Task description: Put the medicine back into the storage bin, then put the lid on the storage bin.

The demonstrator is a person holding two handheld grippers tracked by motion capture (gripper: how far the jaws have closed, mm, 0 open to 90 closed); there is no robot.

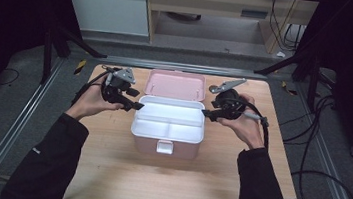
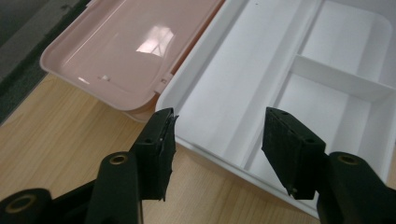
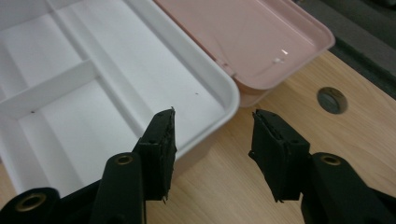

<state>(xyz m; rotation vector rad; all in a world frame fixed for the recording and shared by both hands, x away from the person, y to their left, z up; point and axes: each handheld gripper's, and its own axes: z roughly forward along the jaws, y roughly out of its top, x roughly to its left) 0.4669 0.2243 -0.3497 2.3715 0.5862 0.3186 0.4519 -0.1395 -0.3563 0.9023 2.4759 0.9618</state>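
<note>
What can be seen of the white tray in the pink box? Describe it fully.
The white tray looks like glossy plastic with rounded corners. It sits in the top of the pink box at mid-table and holds nothing. Dividers split it into one long rear compartment and two front ones. The open pink lid lies back behind it. The left gripper and right gripper, both open, straddle its rim at opposite ends; contact is unclear.

A storage box sits mid-table, its lid lying open behind it. A divided tray rests in the box. The left gripper is at the tray's left rim, the right gripper at its right rim, each with jaws parted astride that rim.
</note>
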